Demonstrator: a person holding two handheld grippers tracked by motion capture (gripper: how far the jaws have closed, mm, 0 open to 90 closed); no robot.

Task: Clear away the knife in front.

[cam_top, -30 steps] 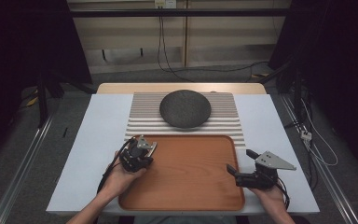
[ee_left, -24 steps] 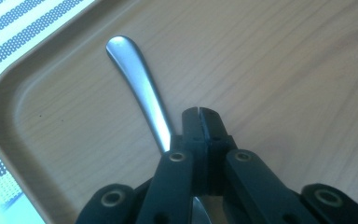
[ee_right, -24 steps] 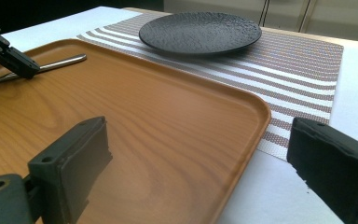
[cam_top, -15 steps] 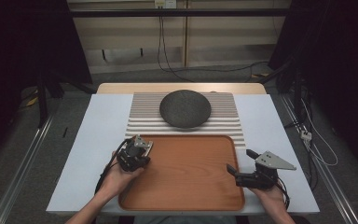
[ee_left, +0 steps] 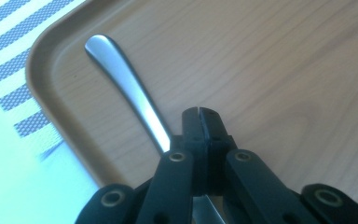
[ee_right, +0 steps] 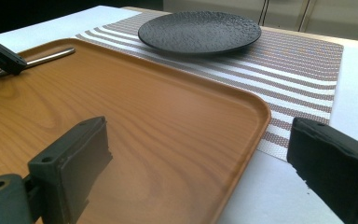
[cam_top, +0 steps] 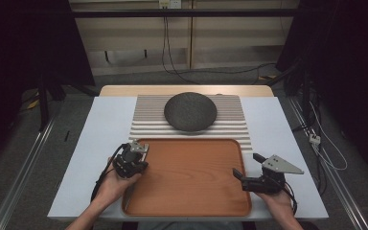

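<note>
My left gripper [cam_top: 138, 149] [ee_left: 200, 112] hangs over the near left part of a wooden tray [cam_top: 187, 211]. Its jaws are shut on a piece of metal cutlery [ee_left: 121, 70]. The smooth handle end sticks out toward the tray's rounded corner [ee_left: 42, 60]; the other end is hidden under the jaws. From the right gripper view, that left gripper [ee_right: 2, 58] and the handle [ee_right: 51, 55] show at the far left. My right gripper [cam_top: 247, 165] [ee_right: 200, 140] stands open at the tray's right rim [ee_right: 254, 105], one jaw over the wood, the other outside it.
A dark round plate [cam_top: 190, 111] [ee_right: 199, 31] rests on a striped placemat [cam_top: 235, 125] [ee_right: 303, 70] behind the tray. Everything lies on a white-covered table [cam_top: 96, 129]. Cables run across the floor beyond.
My left gripper has drifted a little left and toward the person, still holding the cutlery. The right gripper has stayed in place.
</note>
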